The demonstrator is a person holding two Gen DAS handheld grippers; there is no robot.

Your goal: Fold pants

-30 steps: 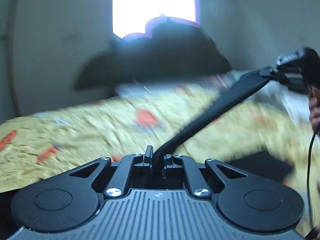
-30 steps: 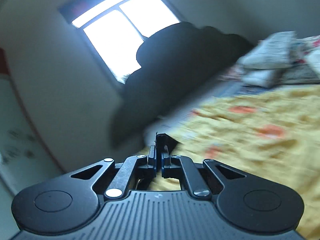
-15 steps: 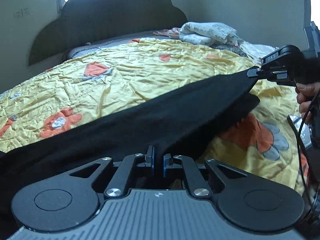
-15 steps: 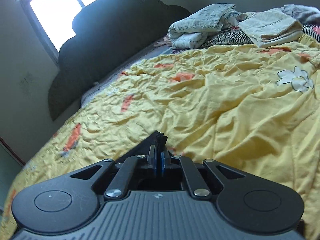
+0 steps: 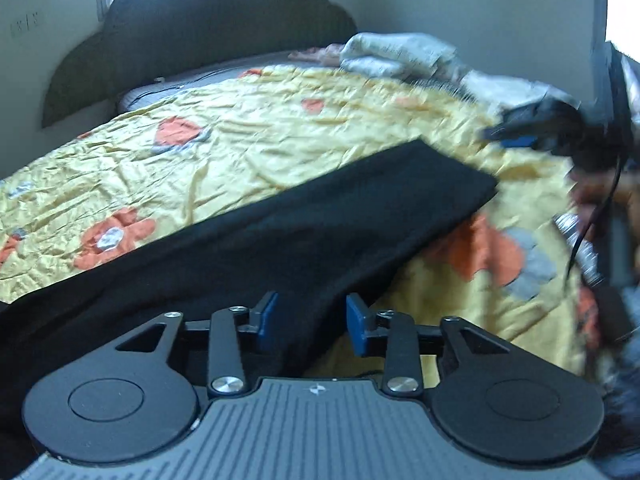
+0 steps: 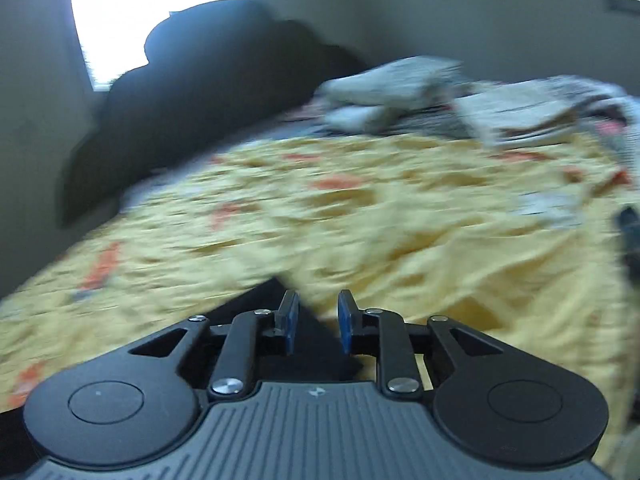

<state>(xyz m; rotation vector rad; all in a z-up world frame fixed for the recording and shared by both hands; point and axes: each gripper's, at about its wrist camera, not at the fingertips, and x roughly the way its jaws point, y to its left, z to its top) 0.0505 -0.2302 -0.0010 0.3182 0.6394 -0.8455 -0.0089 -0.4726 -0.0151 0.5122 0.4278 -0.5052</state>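
While the yellow quilted bedspread with orange flowers (image 5: 248,148) covers the whole bed, the long black fabric pants (image 5: 280,232) lie flat across it in a diagonal band. Behind stands a dark scalloped headboard (image 5: 208,36), with a heap of pale folded laundry (image 6: 392,92) near it. The left gripper (image 5: 312,322) hangs over the near edge of the pants, its 2 blue pads opening with cloth between them but not pinched. The right gripper (image 6: 318,322) sits over the far corner, jaws also opening, black cloth lying loose between its pads.
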